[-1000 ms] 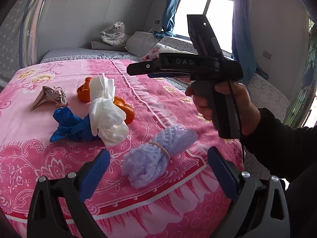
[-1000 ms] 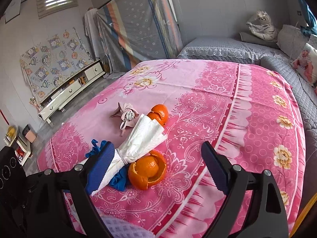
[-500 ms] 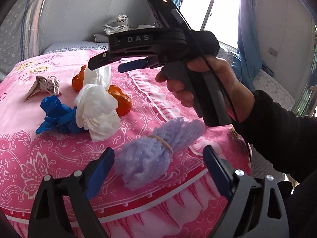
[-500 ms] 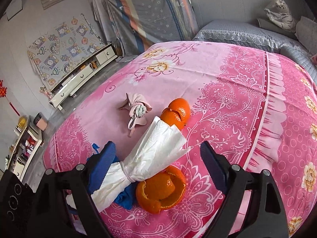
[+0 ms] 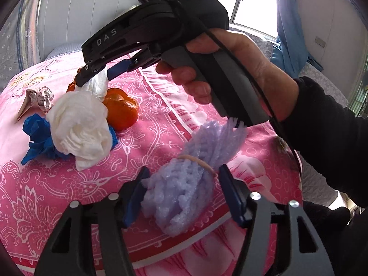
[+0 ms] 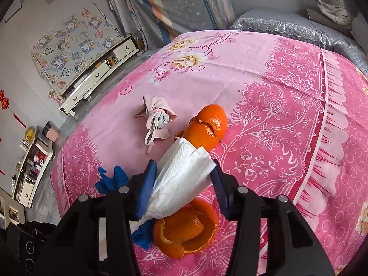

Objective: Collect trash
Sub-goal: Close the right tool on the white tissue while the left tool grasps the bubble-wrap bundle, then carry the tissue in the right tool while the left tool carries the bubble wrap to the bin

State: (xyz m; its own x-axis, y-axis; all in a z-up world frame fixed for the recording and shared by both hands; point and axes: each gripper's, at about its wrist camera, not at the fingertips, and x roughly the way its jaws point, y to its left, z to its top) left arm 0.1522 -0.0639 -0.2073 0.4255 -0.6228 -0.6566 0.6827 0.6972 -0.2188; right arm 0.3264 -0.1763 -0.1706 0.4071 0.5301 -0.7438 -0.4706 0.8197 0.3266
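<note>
the left gripper [image 5: 181, 193] had just been closing around the lilac foam-net bundle with a rubber band [image 5: 184, 184] at the pink bedspread's [image 5: 161, 138] edge, pads touching its sides. the right gripper [image 6: 184, 184] had been closing too, clasping the white crumpled paper towel [image 6: 184, 172] near the orange peels [image 6: 186, 230]. both looked light and squashy (likely safest pinched mid-body, near the ties).
</note>
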